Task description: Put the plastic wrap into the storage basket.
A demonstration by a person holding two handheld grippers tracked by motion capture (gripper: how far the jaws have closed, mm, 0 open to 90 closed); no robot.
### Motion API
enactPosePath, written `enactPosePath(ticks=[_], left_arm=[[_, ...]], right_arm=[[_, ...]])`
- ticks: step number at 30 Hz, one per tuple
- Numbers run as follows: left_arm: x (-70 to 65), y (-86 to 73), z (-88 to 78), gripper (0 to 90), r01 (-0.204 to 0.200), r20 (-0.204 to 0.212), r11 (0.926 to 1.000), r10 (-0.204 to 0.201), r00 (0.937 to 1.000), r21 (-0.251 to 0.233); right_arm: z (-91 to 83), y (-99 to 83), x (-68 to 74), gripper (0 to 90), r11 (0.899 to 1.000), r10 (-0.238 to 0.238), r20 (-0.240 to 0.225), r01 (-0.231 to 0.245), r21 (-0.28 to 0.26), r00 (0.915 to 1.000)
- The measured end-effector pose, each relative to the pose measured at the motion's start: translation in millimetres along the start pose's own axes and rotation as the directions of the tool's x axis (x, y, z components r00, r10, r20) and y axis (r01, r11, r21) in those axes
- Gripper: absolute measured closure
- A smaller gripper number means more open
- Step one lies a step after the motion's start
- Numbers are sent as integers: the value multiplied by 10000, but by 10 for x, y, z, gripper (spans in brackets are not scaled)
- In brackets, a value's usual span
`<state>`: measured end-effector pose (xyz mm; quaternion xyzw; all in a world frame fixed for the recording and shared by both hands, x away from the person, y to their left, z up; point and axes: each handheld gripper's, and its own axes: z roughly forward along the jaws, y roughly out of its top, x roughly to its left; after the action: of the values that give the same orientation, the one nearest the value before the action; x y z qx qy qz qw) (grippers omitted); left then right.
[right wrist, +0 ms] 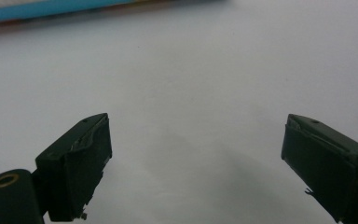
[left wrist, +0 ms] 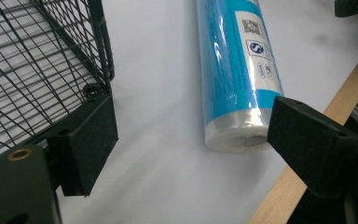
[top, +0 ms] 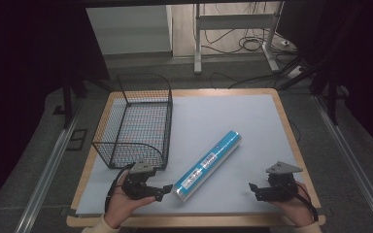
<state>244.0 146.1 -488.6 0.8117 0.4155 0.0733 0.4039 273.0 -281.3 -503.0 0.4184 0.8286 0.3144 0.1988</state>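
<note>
Closest to you, your two hands rest at the near edge of the wooden bench [top: 291, 127] with its pale grey mat [top: 233, 116]. Your left gripper [top: 164, 191] sits at the near left of the mat. Its jaws are wide open and hold nothing. In the left gripper view, one jaw is just beside the near end of the long blue roll wrapped in shiny clear plastic [left wrist: 237, 70], and the other jaw is near the bottom corner of the black wire basket [left wrist: 37, 60]. I cannot tell if that first jaw touches the roll

Your right gripper [top: 253, 189] sits at the near right of the mat, well apart from the roll. Its jaws are wide open too, with only bare mat between them

A bit farther away, the blue roll [top: 208, 165] lies flat on the mat between your two grippers. It slants from near your left gripper up and away to the right. It has a white label with small marks on it

Farther back on the left, the black wire basket [top: 136, 121] stands upright on the mat, near the roll but not touching it
</note>
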Motion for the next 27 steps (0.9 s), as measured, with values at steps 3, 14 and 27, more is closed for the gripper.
enactPosePath(ticks=[3, 14, 27], left_arm=[[5, 4, 0, 159, 138, -16, 9999, -138, 9999, -12], [-40, 22, -19, 168, 160, -208, 9999, -160, 9997, -10], [-80, 27, -102, 168, 23, -290, 9997, -17, 9996, 235]], right_arm=[[-2, -5, 5, 94, 10000, 8, -52, -8, 59, 10000], [9, -1, -19, 106, 9994, 309, -162, -306, 134, 9994], [27, 45, 29, 117, 9999, 95, -211, -93, 115, 9997]])
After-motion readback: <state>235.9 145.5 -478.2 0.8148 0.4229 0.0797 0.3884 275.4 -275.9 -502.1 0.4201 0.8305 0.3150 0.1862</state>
